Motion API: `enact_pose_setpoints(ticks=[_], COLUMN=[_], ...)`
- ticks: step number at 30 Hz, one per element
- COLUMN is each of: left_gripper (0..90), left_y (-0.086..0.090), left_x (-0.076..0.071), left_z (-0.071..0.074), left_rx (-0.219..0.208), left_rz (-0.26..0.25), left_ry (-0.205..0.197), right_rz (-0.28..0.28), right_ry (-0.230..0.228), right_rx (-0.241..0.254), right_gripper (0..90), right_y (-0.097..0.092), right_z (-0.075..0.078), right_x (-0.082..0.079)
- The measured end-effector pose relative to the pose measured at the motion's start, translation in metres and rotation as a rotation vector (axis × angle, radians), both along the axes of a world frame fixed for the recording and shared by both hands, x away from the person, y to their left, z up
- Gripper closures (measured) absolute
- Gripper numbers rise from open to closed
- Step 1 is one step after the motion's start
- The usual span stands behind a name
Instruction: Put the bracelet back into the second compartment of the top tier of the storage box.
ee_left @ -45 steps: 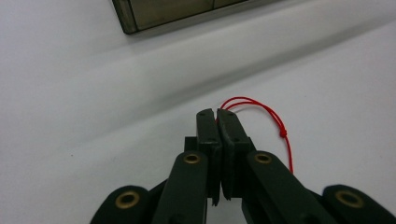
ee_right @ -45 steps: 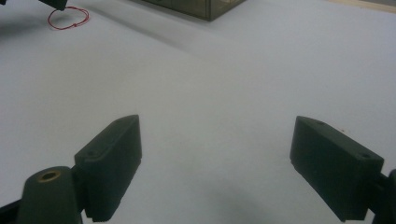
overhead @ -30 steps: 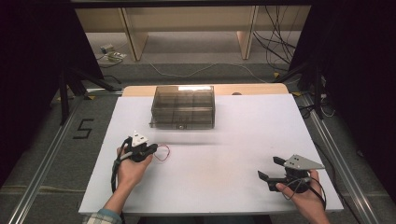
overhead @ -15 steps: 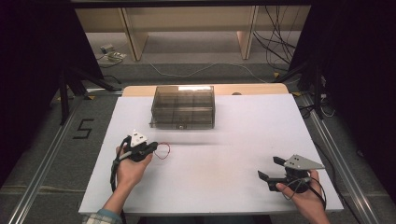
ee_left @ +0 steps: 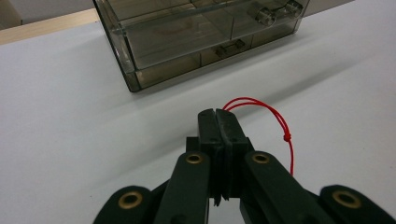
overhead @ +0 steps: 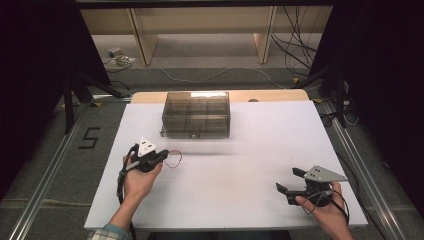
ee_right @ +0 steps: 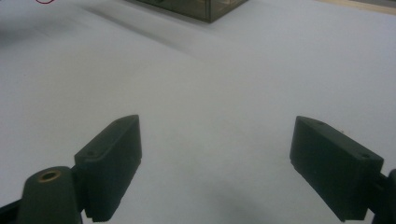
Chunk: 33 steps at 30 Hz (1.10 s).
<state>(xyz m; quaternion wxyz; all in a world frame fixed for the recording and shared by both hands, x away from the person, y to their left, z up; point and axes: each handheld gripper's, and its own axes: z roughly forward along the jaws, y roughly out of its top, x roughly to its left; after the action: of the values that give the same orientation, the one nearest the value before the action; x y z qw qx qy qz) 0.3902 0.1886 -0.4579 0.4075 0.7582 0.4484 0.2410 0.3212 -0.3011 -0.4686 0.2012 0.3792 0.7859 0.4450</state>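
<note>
I have the left gripper (ee_left: pixel 218 122) pressed together on a red string loop (ee_left: pixel 274 122), which arcs out from the jaw tips and hangs to one side, knot showing partway down. In the high view the left gripper (overhead: pixel 159 156) sits in front of the clear compartment box (overhead: pixel 196 114), a little toward its left end, with the loop (overhead: pixel 173 159) trailing on the box's near side over the white table (overhead: pixel 240 200). The right gripper (overhead: pixel 289 181) waits well apart from the box, off its near right corner, jaws spread wide with nothing between them (ee_right: pixel 215 158).

My worry is the grip itself: the string is thin and caught only at the very tips, so I judge that a quick swing toward the box could let it slide free and drop on the sheet. The loose loop could also snag on the box's rim or front latch (ee_left: pixel 229 47) if I carry it in low. I cannot tell whether the lid is open, and a closed lid would leave the string draped on top.
</note>
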Motion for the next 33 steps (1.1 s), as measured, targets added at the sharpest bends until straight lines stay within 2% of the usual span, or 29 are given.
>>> enact_pose_setpoints(ticks=[11,33], left_gripper=[89.7,89.8], left_y=[-0.001,-0.005], left_x=[-0.001,-0.003], left_z=[0.005,0.013], left_rx=[0.002,-0.02], left_rz=[0.001,-0.007], left_ry=[-0.021,-0.043], right_rz=[-0.001,-0.007], right_ry=[0.0,0.005], right_rx=[0.0,0.004], right_gripper=[17.4,17.4], right_y=[0.0,0.0], right_z=[0.0,0.0], right_x=[0.0,0.0])
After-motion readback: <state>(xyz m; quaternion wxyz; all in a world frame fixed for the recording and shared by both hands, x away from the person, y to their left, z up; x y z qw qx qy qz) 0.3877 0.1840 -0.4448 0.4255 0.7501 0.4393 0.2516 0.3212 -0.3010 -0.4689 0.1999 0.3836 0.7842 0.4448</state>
